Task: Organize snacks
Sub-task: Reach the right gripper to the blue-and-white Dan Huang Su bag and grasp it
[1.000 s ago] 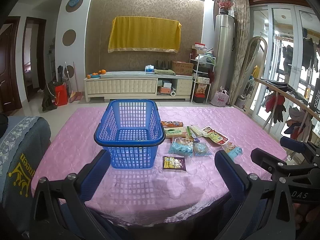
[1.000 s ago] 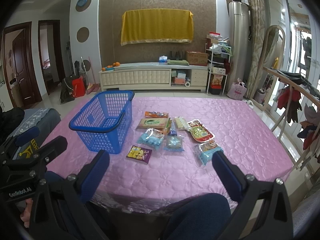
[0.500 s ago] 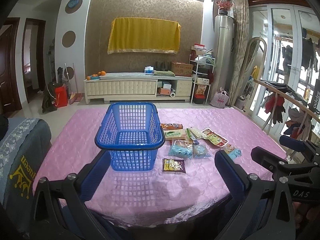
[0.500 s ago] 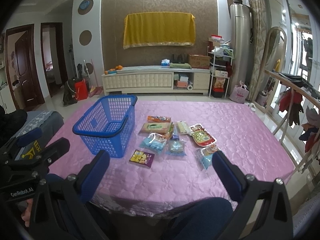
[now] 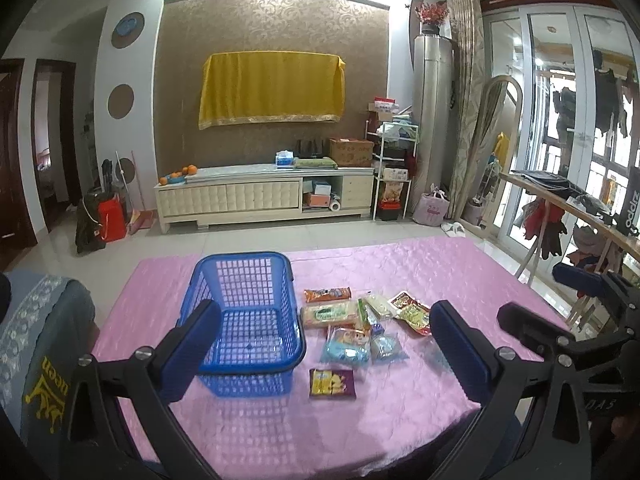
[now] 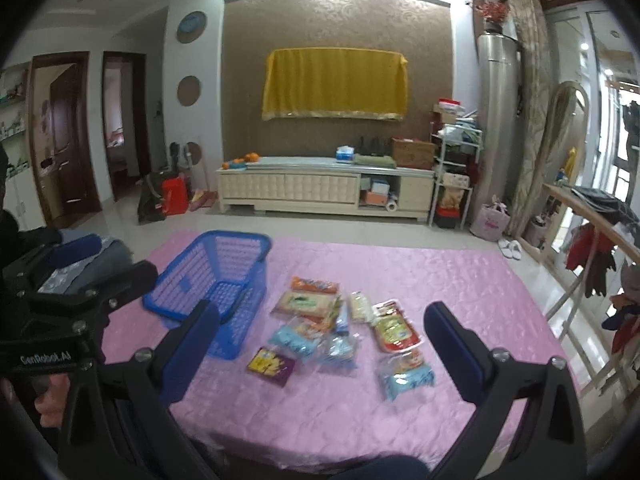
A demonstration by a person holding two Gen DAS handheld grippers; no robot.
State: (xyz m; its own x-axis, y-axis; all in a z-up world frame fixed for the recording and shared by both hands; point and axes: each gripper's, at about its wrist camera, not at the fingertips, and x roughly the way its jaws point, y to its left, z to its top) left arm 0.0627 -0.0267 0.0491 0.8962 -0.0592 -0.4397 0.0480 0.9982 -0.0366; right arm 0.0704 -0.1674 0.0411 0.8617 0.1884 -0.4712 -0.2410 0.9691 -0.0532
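Pink quilted tablecloth (image 5: 400,420) puts the empty blue basket (image 5: 248,320) beside your snack packets (image 6: 332,332); your left gripper (image 5: 324,348) and right gripper (image 6: 320,340) hang spread wide, empty, ready.

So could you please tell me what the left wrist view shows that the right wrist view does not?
Only the left wrist view looks straight down into the empty blue plastic basket, and it shows the right tool at its edge. Only the right wrist view shows the light blue snack bag clearly, plus the left tool at its edge. Both share the pink quilted tablecloth, the purple and yellow packet and the yellow wall cloth.
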